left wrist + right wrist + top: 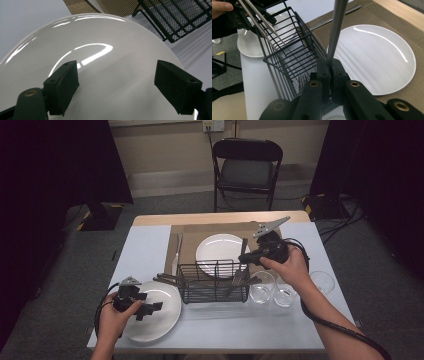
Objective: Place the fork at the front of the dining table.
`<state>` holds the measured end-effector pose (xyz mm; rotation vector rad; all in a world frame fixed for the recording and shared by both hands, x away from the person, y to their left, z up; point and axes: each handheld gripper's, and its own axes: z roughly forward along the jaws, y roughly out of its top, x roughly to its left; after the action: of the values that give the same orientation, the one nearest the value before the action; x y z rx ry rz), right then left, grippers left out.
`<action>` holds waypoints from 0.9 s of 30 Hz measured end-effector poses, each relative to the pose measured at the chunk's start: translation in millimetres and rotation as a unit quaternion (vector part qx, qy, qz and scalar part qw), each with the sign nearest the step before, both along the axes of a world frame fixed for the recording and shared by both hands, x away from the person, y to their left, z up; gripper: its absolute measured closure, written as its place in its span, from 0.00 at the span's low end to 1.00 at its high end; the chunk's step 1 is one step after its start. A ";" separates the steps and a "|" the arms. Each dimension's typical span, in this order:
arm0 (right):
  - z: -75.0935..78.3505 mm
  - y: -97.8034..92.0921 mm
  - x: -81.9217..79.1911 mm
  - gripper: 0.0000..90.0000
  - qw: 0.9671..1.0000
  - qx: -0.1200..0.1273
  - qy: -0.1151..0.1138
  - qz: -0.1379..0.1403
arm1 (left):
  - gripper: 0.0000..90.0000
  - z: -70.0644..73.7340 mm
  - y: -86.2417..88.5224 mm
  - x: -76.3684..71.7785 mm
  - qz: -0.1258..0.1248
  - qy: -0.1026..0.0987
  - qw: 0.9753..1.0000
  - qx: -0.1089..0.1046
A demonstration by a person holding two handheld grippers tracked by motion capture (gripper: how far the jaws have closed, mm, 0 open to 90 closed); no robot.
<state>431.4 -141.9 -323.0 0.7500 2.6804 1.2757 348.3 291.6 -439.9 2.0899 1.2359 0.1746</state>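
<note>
Your right gripper [329, 72] is clamped tight on a utensil handle [336, 30] standing upright just beside the basket [287, 57], over its right end. The steel is thin, stiff, light and slick, so it may swivel; hold it at mid-shaft. Your left gripper [116, 85] hangs wide open and empty over the plate [105, 75] left of the basket.

No readable text, label, brand, number or sign anywhere on the table, plates, basket or grippers.

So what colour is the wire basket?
Black wire basket, clearest in the right gripper view.
</note>
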 end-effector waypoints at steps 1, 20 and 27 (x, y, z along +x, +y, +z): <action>1.5 -0.3 -0.2 0.98 1.000 0.000 -0.001 -0.002 | 0.21 0.2 0.0 -0.1 0.001 -0.001 1.000 0.000; 29.8 -6.4 -1.6 0.98 1.000 0.007 -0.013 -0.008 | 0.21 -0.9 -1.2 -0.5 0.001 0.001 1.000 -0.003; 36.5 -9.1 -1.1 0.98 1.000 0.010 -0.012 -0.009 | 0.21 -0.4 -1.9 -0.7 -0.002 0.001 1.000 0.000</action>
<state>430.3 -151.0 -286.5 0.7557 2.6398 1.3017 347.6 289.7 -440.3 2.0920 1.2330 0.1702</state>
